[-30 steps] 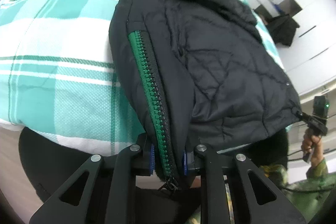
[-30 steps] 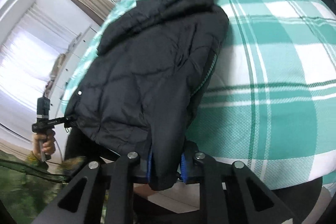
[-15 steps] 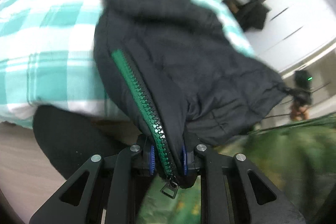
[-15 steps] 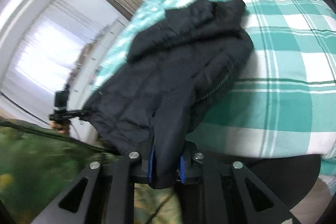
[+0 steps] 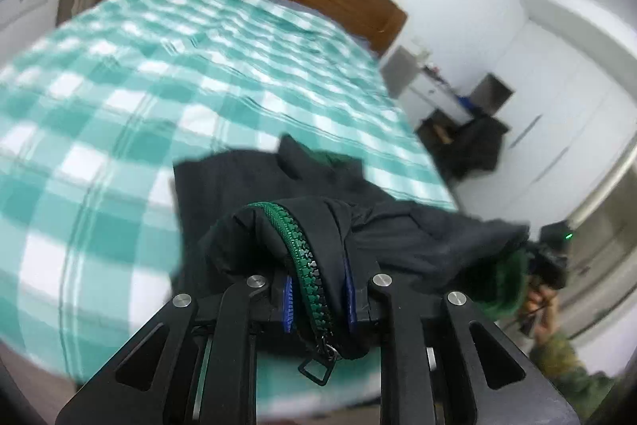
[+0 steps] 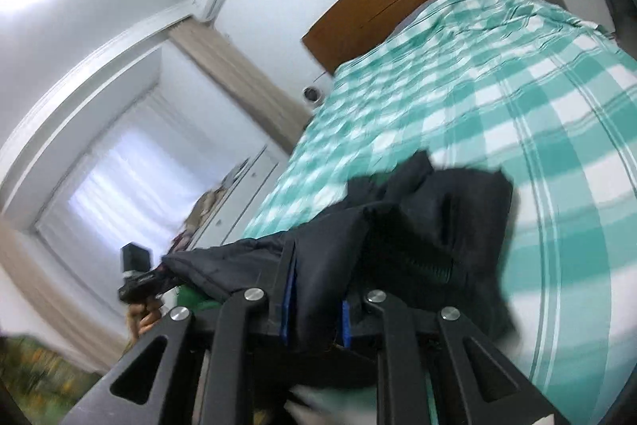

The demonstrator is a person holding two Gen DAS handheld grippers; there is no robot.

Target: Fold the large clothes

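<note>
Both tongs, left (image 5: 316,299) and right (image 6: 314,313), were clamped on the jacket (image 5: 398,230) hem (zipper (image 5: 302,257) side left), held above the bed (image 5: 119,74) for folding over.

words on the jacket (image 5: 247,186): none can be read
words on the bed cover (image 5: 119,86): none, only green and white squares
words on the left tongs (image 5: 318,299): none
words on the right tongs (image 6: 314,307): none
words in the room behind: too blurry and small to read
</note>
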